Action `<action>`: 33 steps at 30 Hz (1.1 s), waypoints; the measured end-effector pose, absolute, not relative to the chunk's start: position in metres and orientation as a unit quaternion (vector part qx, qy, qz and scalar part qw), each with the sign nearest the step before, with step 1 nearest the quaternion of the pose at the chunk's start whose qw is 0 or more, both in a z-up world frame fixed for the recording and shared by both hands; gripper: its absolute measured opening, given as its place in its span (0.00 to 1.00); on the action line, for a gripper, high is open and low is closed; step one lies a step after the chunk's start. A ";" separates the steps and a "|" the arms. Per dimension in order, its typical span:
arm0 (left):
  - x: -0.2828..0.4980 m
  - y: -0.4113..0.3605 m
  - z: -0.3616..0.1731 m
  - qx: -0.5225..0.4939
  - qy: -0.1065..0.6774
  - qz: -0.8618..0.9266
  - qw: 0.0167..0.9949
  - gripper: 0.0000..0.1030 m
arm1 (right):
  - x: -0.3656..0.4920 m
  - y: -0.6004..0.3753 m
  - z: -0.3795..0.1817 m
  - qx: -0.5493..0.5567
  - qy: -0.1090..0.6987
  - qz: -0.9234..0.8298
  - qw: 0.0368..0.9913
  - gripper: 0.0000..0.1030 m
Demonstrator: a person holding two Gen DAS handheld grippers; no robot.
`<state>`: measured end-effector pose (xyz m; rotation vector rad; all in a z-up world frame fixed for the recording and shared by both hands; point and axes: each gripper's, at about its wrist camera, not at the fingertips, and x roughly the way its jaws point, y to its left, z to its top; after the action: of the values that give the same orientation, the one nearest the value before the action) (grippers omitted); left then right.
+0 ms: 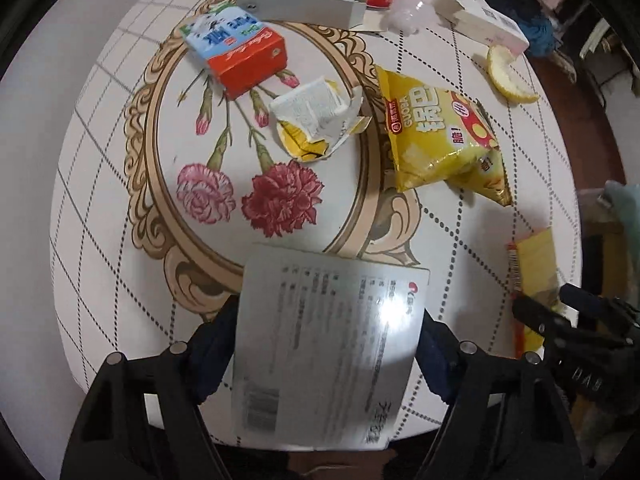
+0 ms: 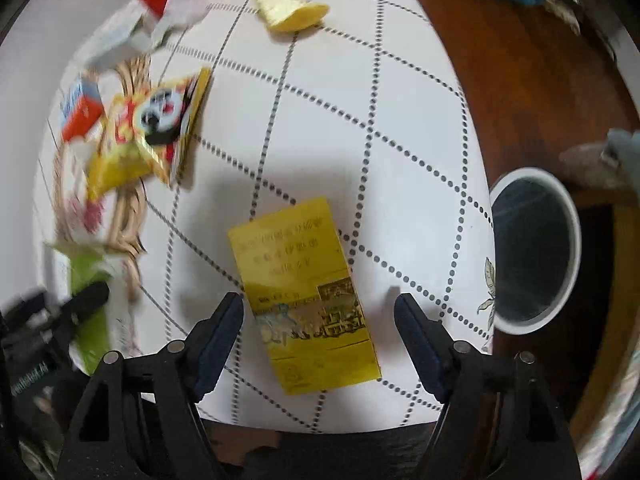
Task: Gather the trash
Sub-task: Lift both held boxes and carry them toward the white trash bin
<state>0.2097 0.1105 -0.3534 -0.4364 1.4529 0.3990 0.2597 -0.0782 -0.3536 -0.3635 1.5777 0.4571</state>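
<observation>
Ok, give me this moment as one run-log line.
left gripper: shut on white box | right gripper: open over yellow packet | bin: beside table | snack bag, milk carton: not yet collected

We are in a home: a flowery tabletop (image 1: 100,184) with a milk carton (image 1: 236,54) and a snack bag (image 1: 436,136).

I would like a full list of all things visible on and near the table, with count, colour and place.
white printed box: 1, white-grey, between the left jaws
flat yellow box: 1, yellow, table edge, between the right jaws
snack bag: 1, yellow, right of the flower print
milk carton: 1, blue-orange, far left
torn packet: 1, white-yellow, centre
long box: 1, grey, far side
peel: 1, yellow, far right
bin: 1, white rim, beside the table
left gripper: black
right gripper: black, open
</observation>
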 end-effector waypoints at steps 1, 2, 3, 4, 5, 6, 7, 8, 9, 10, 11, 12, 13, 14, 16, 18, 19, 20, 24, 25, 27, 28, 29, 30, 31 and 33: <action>0.213 0.108 -0.355 -0.187 0.654 0.182 0.710 0.72 | 0.256 -0.076 -0.355 -0.170 0.697 0.200 0.667 0.77; 0.216 0.105 -0.356 -0.180 0.653 0.183 0.713 0.72 | 0.253 -0.076 -0.357 -0.179 0.695 0.198 0.668 0.77; 0.220 0.104 -0.357 -0.177 0.651 0.184 0.715 0.72 | 0.248 -0.075 -0.357 -0.191 0.687 0.198 0.673 0.77; 0.221 0.101 -0.359 -0.174 0.650 0.185 0.716 0.72 | 0.246 -0.073 -0.358 -0.198 0.684 0.196 0.675 0.77; 0.223 0.092 -0.361 -0.172 0.648 0.186 0.718 0.72 | 0.242 -0.072 -0.357 -0.203 0.678 0.193 0.679 0.77; 0.225 0.090 -0.362 -0.171 0.647 0.187 0.719 0.72 | 0.239 -0.072 -0.356 -0.201 0.674 0.192 0.684 0.77; 0.227 0.089 -0.363 -0.169 0.646 0.188 0.720 0.72 | 0.237 -0.072 -0.355 -0.199 0.672 0.192 0.687 0.77; 0.229 0.089 -0.365 -0.168 0.646 0.189 0.720 0.72 | 0.234 -0.073 -0.354 -0.197 0.669 0.192 0.690 0.77; 0.223 0.083 -0.368 -0.166 0.645 0.190 0.721 0.72 | 0.233 -0.071 -0.353 -0.198 0.667 0.194 0.692 0.77; 0.224 0.082 -0.369 -0.164 0.645 0.191 0.721 0.72 | 0.237 -0.071 -0.352 -0.197 0.666 0.195 0.693 0.76; 0.227 0.080 -0.370 -0.163 0.645 0.193 0.722 0.72 | 0.234 -0.071 -0.351 -0.197 0.663 0.196 0.695 0.76; 0.215 0.081 -0.373 -0.161 0.644 0.193 0.723 0.71 | 0.232 -0.071 -0.350 -0.196 0.661 0.197 0.697 0.76; 0.216 0.089 -0.373 -0.160 0.644 0.194 0.723 0.71 | 0.230 -0.072 -0.349 -0.196 0.657 0.200 0.700 0.76; 0.217 0.087 -0.373 -0.159 0.643 0.196 0.723 0.71 | 0.234 -0.076 -0.354 -0.196 0.652 0.201 0.705 0.70; 0.210 0.082 -0.361 -0.155 0.637 0.200 0.728 0.71 | 0.228 -0.076 -0.350 -0.198 0.642 0.202 0.713 0.58; 0.211 0.077 -0.353 -0.150 0.631 0.202 0.734 0.71 | 0.226 -0.076 -0.349 -0.186 0.646 0.205 0.711 0.58; 0.212 0.075 -0.347 -0.147 0.626 0.204 0.738 0.71 | 0.226 -0.077 -0.349 -0.184 0.645 0.208 0.712 0.58; 0.210 0.070 -0.340 -0.146 0.621 0.206 0.742 0.71 | 0.224 -0.078 -0.347 -0.180 0.645 0.210 0.713 0.58; 0.198 0.061 -0.296 -0.143 0.597 0.200 0.764 0.71 | 0.236 -0.099 -0.325 -0.149 0.633 0.216 0.728 0.58; 0.200 0.054 -0.284 -0.142 0.588 0.195 0.772 0.71 | 0.236 -0.106 -0.317 -0.140 0.627 0.218 0.735 0.58; 0.199 0.044 -0.259 -0.137 0.573 0.183 0.787 0.71 | 0.236 -0.125 -0.298 -0.119 0.614 0.220 0.748 0.58; 0.200 0.039 -0.248 -0.133 0.565 0.175 0.795 0.71 | 0.237 -0.135 -0.286 -0.108 0.608 0.219 0.756 0.58; 0.205 0.027 -0.235 -0.129 0.555 0.163 0.806 0.71 | 0.238 -0.147 -0.274 -0.095 0.601 0.216 0.764 0.58; 0.207 0.023 -0.224 -0.127 0.549 0.153 0.812 0.71 | 0.242 -0.156 -0.262 -0.084 0.595 0.214 0.770 0.58; 0.211 0.014 -0.215 -0.125 0.542 0.141 0.819 0.71 | 0.247 -0.171 -0.252 -0.073 0.588 0.210 0.778 0.58; 0.226 -0.008 -0.199 -0.121 0.529 0.111 0.832 0.71 | 0.262 -0.200 -0.235 -0.050 0.576 0.197 0.792 0.58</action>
<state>0.2260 -0.0079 -0.1987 -0.2560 1.1219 0.2356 0.2617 -0.2001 -0.2354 -0.1067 1.2385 0.4247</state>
